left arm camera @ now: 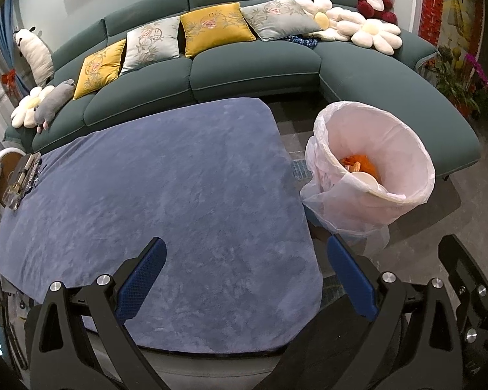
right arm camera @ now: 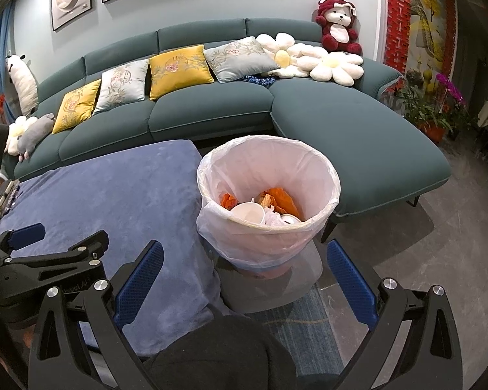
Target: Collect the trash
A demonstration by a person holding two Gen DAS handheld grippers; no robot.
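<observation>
Beside the right edge of the surface, draped in blue-grey cloth, we see the trash bin standing with a pale pink liner folded over its rim. Inside it lie orange scraps, a white paper cup on its side and some crumpled white bits.

We hold our right gripper spread wide, nothing between its 2 blue pads. The bin stands just ahead of it, centred between the fingers and slightly beyond their tips, not touching them.

Our left gripper is likewise spread wide and empty, hovering over the near end of the cloth. From its camera the bin sits ahead and to the right, off the surface edge, apart from the right-hand pad.

At the surface's far left edge rests a small cluster of objects, too blurred for us to identify. Behind everything runs a dark green sofa with cushions and plush toys.
</observation>
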